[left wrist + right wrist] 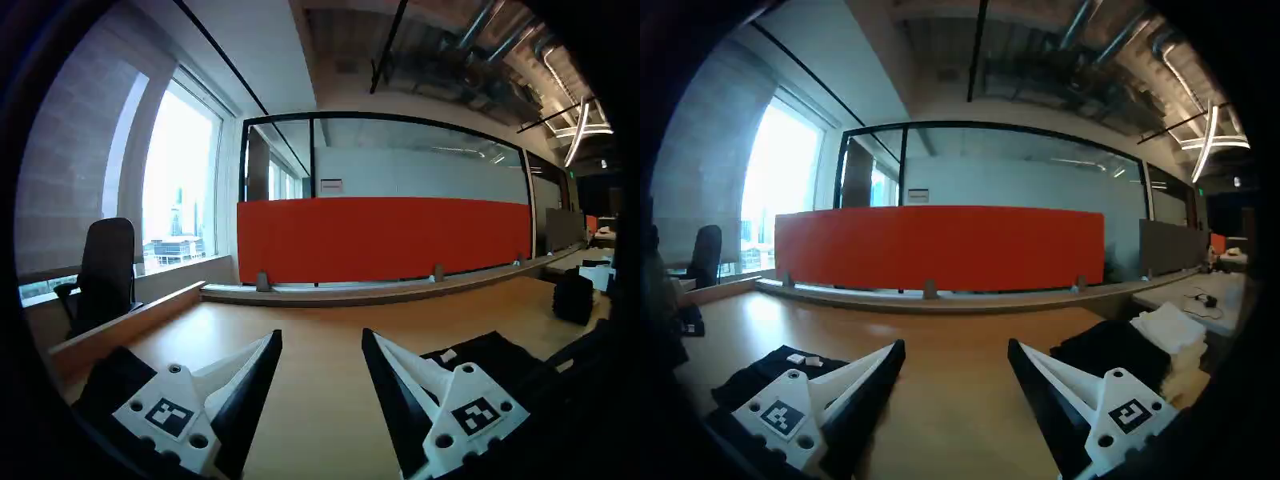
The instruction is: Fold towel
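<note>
Towel [760,374], black, lies flat on the desk [960,384]

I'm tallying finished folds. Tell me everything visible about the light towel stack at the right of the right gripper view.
The towel stack rests on the desk at far right: a white folded towel on top of cream ones, soft cloth. A black cloth lies against its left side. The right gripper is open, clear of it.

Towels [1164,324] on desk [960,384], divider [940,244] behind (chair [706,252] left)
</note>
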